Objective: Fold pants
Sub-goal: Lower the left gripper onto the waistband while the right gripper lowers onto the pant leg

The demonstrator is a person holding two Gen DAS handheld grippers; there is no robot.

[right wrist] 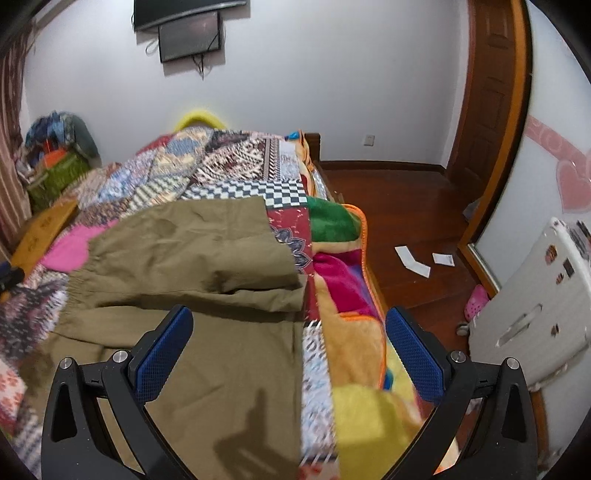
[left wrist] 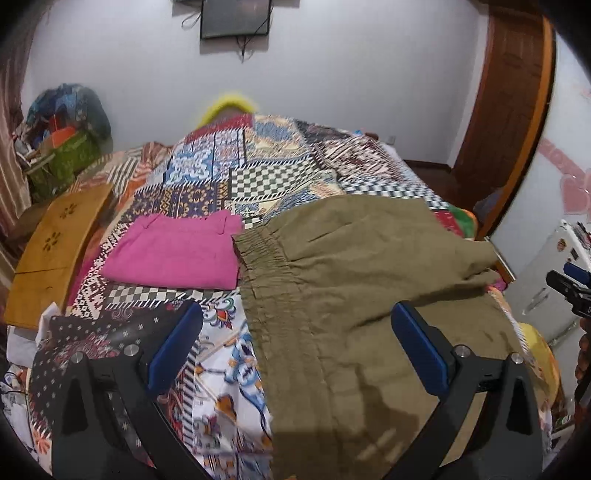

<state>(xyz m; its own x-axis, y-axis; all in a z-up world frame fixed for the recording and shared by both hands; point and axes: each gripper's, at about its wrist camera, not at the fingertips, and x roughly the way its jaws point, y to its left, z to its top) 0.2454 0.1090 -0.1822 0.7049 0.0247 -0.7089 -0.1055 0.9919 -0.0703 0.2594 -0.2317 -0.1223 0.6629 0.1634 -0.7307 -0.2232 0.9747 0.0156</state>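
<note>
Left tool: black frame, blue pads, fingers spread wide apart, gripping nothing, hovering over the near part of the bed. Left pad above the patterned bedspread; right pad above the olive pants.

Right tool: same build, fingers likewise wide apart and empty. Left pad over the olive pants; right pad beyond the bed edge, over the fleece blanket and floor.

Olive pants: lying on the bed directly ahead of and beneath both tools, elastic waistband toward the left tool's side, one layer lapped over another with a loose folded edge to the right. Wrinkled, not flat.

Pink garment: folded, ahead-left of the left tool, just beside the waistband.

Wooden board: further left, at the bed's edge.

Green basket: far left, heaped with clutter, against the wall.

Wall screen: far ahead, high on the wall, cables hanging.

Wooden door: far ahead-right of the right tool.

Paper scraps: on the wooden floor, right of the bed.

White appliance: right of the right tool, stickers on its face.
</note>
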